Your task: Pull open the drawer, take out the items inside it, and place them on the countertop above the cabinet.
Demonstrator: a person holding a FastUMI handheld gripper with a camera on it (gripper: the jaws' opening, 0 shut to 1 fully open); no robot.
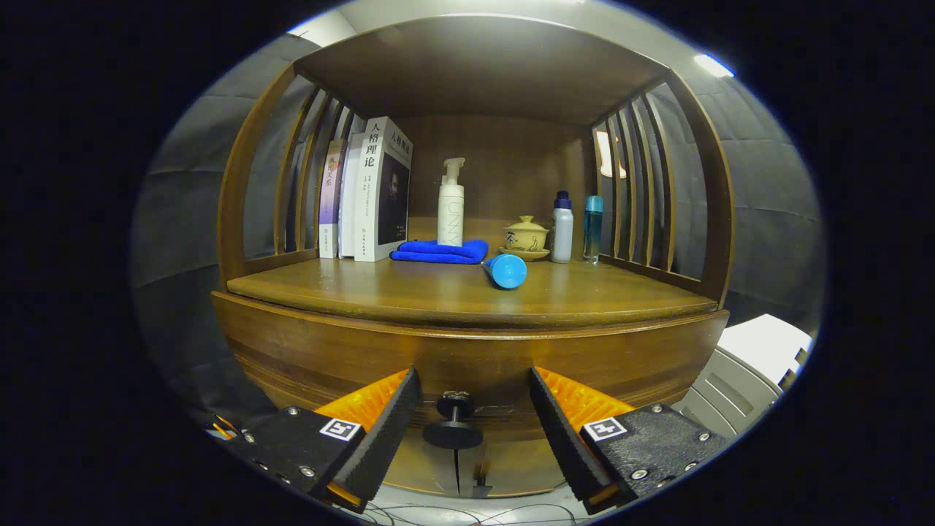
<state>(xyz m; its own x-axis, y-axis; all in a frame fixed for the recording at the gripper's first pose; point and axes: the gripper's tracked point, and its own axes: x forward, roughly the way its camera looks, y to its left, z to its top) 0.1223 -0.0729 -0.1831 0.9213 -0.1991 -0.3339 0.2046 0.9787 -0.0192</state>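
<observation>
hand-held gripper level, fingers apart | drawer knob between them, untouched | drawer closed

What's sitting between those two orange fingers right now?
In the gripper view, the drawer's black knob stands between the open gripper fingers, touching neither; the wooden drawer front lies behind it.

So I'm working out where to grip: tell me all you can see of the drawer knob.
The drawer knob is small and black: a round flat disc on a thin stem, with a ribbed collar where it meets the brown wooden drawer front. It sticks straight out toward the camera, below the countertop. It sits between the open fingers of the hand-held gripper, untouched by either one.
</observation>
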